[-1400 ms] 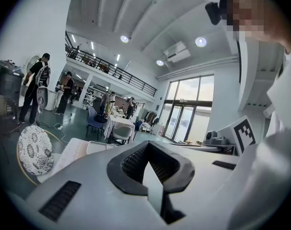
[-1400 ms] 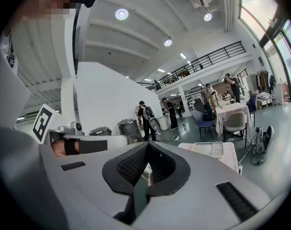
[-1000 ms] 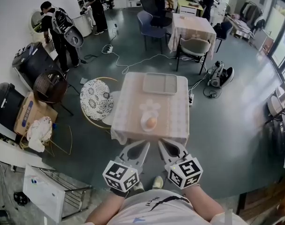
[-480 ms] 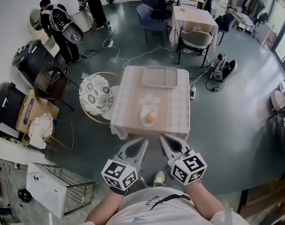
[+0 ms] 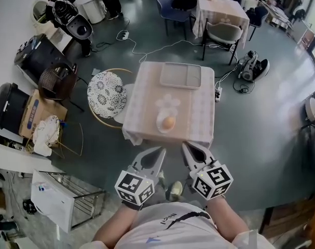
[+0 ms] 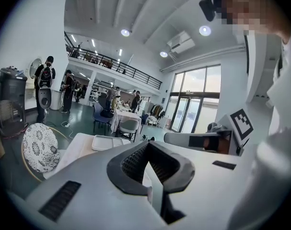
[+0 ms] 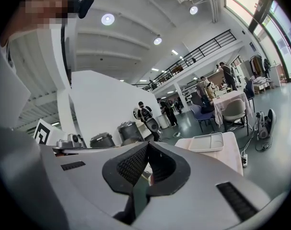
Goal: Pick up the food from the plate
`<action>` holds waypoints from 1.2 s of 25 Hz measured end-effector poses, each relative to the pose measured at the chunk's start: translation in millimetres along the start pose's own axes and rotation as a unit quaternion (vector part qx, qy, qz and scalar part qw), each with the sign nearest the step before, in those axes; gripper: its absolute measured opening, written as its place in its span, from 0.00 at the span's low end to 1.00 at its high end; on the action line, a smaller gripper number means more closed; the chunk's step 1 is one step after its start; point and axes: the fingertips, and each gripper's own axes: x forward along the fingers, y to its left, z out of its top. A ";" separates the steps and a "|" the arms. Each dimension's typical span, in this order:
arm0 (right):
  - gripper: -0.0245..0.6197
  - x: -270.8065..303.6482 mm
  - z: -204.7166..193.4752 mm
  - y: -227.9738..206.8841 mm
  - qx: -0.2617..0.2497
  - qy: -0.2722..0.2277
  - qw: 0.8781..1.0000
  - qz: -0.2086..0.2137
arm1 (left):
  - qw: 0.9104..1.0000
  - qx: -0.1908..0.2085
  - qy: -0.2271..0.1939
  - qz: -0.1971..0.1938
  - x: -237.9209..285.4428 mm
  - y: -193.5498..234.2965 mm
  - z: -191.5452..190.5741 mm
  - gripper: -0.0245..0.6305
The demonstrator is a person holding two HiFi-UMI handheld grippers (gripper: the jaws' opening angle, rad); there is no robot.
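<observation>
Head view shows the small, rounded orange-brown food (image 5: 168,122) on a white plate (image 5: 159,125) by the table's (image 5: 141,102) near edge, likely light, smooth and rolling, best pinched across its middle, its kind unclear, while left gripper (image 5: 159,151) and right gripper (image 5: 186,146), short of the table, have jaws pressed together, empty.

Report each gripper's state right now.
Left gripper: closed, fingers together, holding nothing.
Right gripper: closed, fingers together, holding nothing.
</observation>
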 end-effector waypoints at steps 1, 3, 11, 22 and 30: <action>0.06 4.0 -0.2 -3.4 0.001 0.001 1.000 -0.002 | 1.000 0.001 0.002 0.000 3.2 3.7 -0.5 0.05; 0.06 13.7 -1.2 -10.1 0.002 0.005 1.000 -0.006 | 1.000 0.001 0.007 0.000 10.5 13.3 -3.3 0.05; 0.06 65.2 7.5 -37.2 -0.008 0.019 0.999 -0.028 | 1.000 0.009 0.025 -0.015 54.3 59.8 -7.0 0.05; 0.06 146.3 -3.9 -79.9 0.007 0.048 0.995 -0.083 | 0.996 0.025 0.066 -0.051 119.9 132.6 -31.0 0.05; 0.06 169.4 -19.2 -109.1 0.048 0.062 0.992 -0.100 | 0.993 0.014 0.101 -0.057 157.2 160.6 -69.5 0.05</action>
